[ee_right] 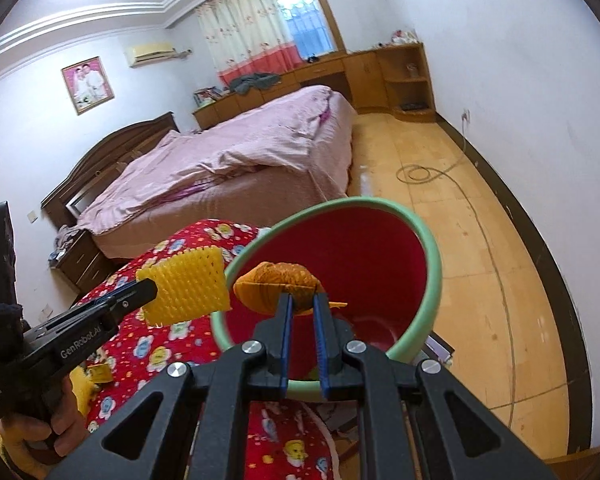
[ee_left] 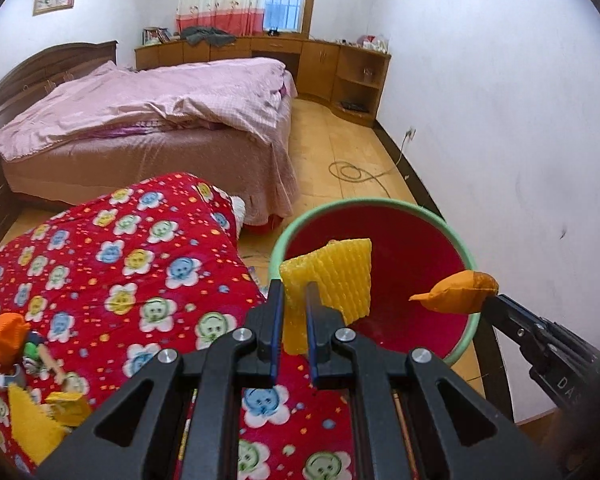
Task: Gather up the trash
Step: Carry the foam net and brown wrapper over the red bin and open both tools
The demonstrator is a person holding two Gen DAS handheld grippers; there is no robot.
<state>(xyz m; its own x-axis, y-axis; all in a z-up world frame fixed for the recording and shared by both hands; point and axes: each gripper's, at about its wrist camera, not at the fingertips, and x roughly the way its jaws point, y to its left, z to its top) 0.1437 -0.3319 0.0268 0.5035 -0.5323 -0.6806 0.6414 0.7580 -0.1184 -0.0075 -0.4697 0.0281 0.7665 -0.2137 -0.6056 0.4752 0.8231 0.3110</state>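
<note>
The left gripper (ee_left: 294,292) had its jaws pinching a piece of yellow foam netting (ee_left: 332,276), which stood up from the blue pads and hung over the near rim of the red bin (ee_left: 412,248), a round bucket with a pale green lip standing on the wooden floor (ee_left: 340,148). The right gripper (ee_right: 302,300) had its jaws pressed onto a crumpled orange wrapper (ee_right: 278,280), held above the bin's open mouth; from the left wrist view this wrapper showed at the bin's right edge, with the black gripper body reaching in from the lower right. A hand (ee_right: 32,436) gripped the handle of the left gripper at the lower left of the right wrist view. Just beside the bin on its left lay a red quilt (ee_left: 132,264) printed with cartoon flowers, and on it, well apart from the bin, sat more litter: another yellow foam piece (ee_left: 32,428) and a small orange heap (ee_left: 6,336) among some toys. Beyond stood a bed (ee_left: 160,120) under a pink cover, and a coiled cable (ee_left: 352,172) lay on the floor near the white wall.
</note>
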